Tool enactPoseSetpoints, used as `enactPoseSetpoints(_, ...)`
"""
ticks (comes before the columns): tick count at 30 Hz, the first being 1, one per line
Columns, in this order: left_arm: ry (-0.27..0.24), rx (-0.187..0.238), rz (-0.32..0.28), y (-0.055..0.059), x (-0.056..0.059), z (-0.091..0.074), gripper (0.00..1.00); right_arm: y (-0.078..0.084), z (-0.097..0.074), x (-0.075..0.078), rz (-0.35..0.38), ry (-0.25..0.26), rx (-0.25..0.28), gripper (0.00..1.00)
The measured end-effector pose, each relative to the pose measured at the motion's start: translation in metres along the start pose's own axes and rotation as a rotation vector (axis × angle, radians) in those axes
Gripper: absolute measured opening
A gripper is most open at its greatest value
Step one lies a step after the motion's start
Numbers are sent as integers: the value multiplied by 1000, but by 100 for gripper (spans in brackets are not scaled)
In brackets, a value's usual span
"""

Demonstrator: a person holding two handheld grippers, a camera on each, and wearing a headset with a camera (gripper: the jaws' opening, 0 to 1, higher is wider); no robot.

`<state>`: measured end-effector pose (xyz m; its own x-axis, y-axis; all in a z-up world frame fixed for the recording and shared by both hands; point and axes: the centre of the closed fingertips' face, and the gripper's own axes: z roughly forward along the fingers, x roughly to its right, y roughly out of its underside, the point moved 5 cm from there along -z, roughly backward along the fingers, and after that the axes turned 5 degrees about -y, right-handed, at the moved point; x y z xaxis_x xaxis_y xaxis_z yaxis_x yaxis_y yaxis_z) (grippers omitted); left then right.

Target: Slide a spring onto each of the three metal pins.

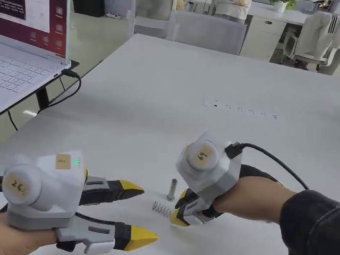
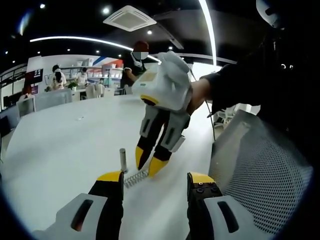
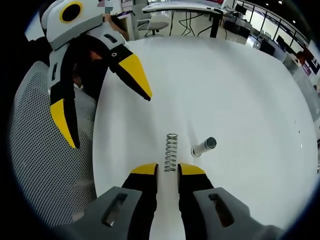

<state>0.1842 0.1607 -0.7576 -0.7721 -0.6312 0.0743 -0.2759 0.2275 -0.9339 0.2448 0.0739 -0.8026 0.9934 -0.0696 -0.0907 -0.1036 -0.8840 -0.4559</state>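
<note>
Spring (image 3: 171, 150) lies with one end between right tongs (image 3: 168, 169), beside upright pin (image 3: 204, 146).

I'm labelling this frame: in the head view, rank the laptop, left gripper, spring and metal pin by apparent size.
1. Left gripper, though nearness to the camera inflates it.
2. Laptop, cut off by the frame.
3. Spring and metal pin, about alike.

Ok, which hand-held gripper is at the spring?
The right hand-held gripper: its narrowed jaws straddle one end of the spring. The left hand-held gripper is wide open, clear of it.
</note>
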Motion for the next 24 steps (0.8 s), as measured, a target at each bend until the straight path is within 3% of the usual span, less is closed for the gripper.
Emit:
enactPoseSetpoints(12,-6,-4,-2,2,-1,-1,45,4,12,2,5,17,-18,12)
enactPoseSetpoints(24,-5,-12,1,3,-1,-1,45,5,4,0,-19,25,-10,8)
